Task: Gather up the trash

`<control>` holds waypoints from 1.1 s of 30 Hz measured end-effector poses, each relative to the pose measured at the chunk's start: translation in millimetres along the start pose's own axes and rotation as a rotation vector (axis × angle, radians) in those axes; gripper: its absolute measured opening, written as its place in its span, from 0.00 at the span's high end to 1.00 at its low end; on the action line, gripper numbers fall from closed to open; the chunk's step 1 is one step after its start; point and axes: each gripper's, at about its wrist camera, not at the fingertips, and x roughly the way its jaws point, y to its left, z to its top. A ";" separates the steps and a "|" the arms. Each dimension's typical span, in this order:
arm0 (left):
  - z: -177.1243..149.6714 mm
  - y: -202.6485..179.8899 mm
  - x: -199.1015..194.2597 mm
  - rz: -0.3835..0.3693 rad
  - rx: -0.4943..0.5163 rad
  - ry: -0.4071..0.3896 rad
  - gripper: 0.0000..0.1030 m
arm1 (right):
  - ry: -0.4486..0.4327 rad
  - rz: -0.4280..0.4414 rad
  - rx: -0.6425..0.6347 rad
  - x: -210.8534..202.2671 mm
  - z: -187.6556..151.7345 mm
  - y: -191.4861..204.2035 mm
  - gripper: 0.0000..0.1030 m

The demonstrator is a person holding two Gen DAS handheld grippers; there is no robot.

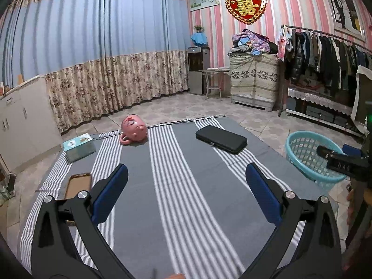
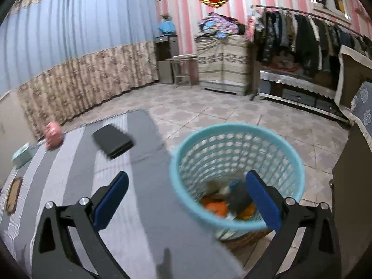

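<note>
The right tool (image 2: 186,202) stands wide with nothing between its blue pads, poised over the near rim of the teal basket (image 2: 234,130) — which sits on the floor just off the right edge of the desk (image 2: 148,220). In the basket's bottom lie orange scraps and a dark lump (image 2: 239,197), blurred, so I cannot say what each is; they read as trash already dropped in.

The left tool (image 1: 186,193) is also wide and empty, above the middle of the near part of the striped cloth.

What is left on the desk looks like belongings, not litter: a black case (image 1: 220,139) toward the far right corner, its long axis running slantwise from far left to near right; a pink piggy bank (image 1: 134,131) at the far edge; a teal box (image 1: 79,146) near the far left corner; a phone (image 1: 78,184) at the left edge, just beside the left tool.

So the coming move turns on 1 relation — any further pickup lies left of the basket, nearer the left tool, while the right tool is the 1 placed for dropping. I judge the collecting nearly or fully done.
</note>
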 end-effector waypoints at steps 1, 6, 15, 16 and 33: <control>-2.8 4.8 -5.5 -0.008 -0.009 0.000 0.05 | -0.007 0.001 -0.017 -6.0 -2.6 9.0 0.04; -10.6 19.8 -26.8 0.000 -0.017 -0.012 0.05 | -0.036 0.025 -0.037 -40.7 -20.3 40.3 0.04; -24.2 42.8 -57.3 0.004 -0.049 -0.045 0.05 | -0.063 0.068 -0.094 -81.2 -44.5 93.0 0.04; -24.4 44.8 -58.4 0.003 -0.054 -0.047 0.05 | -0.070 0.068 -0.102 -84.9 -46.0 96.7 0.04; -33.3 60.5 -60.5 -0.026 -0.090 -0.059 0.05 | -0.133 0.097 -0.130 -108.2 -50.8 115.8 0.04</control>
